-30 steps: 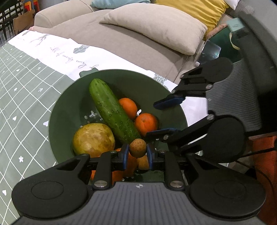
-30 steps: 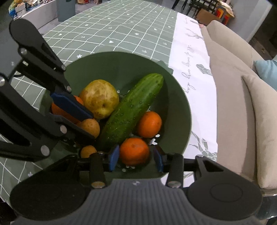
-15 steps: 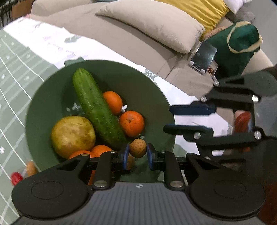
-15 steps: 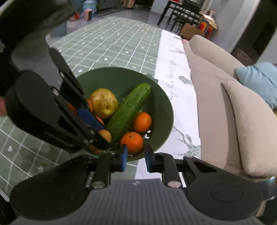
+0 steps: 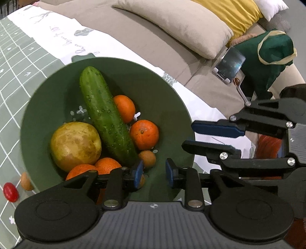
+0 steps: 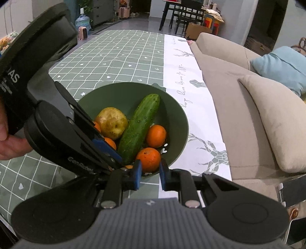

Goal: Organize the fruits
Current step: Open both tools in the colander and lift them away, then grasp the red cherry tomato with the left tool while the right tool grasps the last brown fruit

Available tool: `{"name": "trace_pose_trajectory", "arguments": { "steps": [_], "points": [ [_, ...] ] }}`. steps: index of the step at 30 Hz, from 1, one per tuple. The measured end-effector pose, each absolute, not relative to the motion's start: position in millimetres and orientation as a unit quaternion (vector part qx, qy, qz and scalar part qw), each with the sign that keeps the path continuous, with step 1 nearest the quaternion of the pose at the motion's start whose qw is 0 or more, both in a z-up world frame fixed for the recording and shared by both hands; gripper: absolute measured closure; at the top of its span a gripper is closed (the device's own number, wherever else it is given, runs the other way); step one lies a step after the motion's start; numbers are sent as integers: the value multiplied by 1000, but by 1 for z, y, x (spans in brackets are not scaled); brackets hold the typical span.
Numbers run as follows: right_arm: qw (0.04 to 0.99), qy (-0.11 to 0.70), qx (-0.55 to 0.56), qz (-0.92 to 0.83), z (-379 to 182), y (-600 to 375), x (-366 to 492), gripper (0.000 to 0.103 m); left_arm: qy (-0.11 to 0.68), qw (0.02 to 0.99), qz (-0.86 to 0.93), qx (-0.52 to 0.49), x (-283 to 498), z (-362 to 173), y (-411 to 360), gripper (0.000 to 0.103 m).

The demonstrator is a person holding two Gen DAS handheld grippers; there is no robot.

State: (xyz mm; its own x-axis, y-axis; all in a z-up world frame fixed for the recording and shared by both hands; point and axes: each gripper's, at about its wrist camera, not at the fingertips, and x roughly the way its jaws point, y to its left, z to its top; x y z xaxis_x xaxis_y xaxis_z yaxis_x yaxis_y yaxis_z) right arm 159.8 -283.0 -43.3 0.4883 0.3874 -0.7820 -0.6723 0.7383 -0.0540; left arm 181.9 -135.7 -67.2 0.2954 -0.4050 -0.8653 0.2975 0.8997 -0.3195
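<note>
While I hold both tongs over the green checked tablecloth (image 6: 118, 51), the bowl (image 5: 162, 92) sits near its white edge beside a beige sofa (image 6: 229, 92). My left gripper (image 5: 154, 171) gapes empty above the small brown fruit (image 5: 147, 158) resting in the bowl. My right gripper (image 6: 150, 175) is narrowly parted, apparently gripping nothing. Chairs (image 6: 183, 17) stand beyond.

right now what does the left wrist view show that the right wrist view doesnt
Only the left wrist view shows the cherry tomato and a small brown fruit on the tablecloth beside the bowl, plus the yellow cushion. Only the right wrist view shows the water jug and dining chairs. Both show the green bowl with cucumber, oranges and pear.
</note>
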Motion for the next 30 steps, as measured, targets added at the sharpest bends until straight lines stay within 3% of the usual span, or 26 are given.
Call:
{"name": "trace_pose_trajectory", "arguments": {
  "steps": [18,30],
  "points": [
    [865,434,-23,252,-26,-254,123,85,477,862,-171,16,111,8,-61,63],
    [874,413,58,249,-28,-189,63,72,455,882,-109,53,66,5,1,62]
  ]
}}
